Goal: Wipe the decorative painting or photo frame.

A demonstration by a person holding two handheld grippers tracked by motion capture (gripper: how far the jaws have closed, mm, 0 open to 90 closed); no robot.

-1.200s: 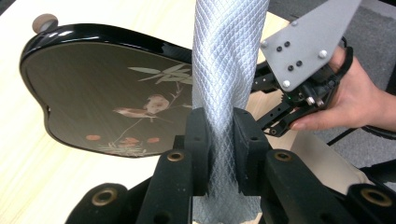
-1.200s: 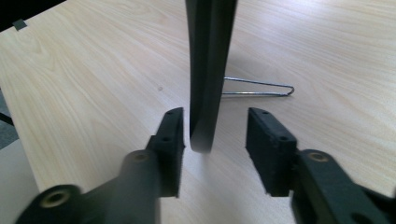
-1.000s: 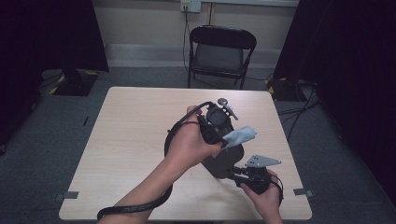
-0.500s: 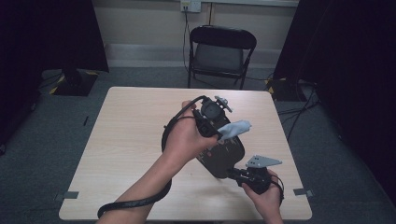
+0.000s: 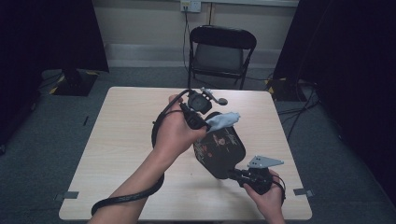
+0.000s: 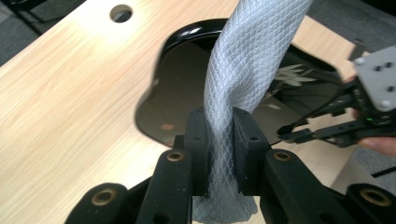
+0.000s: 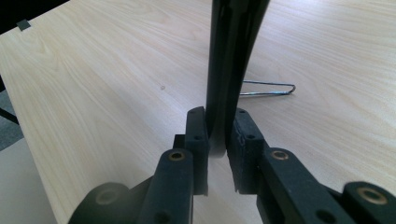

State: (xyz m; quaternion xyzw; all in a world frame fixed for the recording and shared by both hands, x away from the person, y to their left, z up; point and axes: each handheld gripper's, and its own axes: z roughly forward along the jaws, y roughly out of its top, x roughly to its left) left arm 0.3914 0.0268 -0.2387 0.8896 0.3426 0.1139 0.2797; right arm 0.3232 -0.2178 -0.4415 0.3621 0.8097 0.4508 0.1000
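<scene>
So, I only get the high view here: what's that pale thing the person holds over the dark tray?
Observer: A grey cloth with a diamond weave, clamped between the pads of the left gripper.
Operator: And how is the tray kept up?
Observer: The right gripper pinches the tray by its thin rim, with both pads pressed on it.
Operator: Anything else lying around?
Observer: A thin bent wire lies on the table beyond the tray.
</scene>
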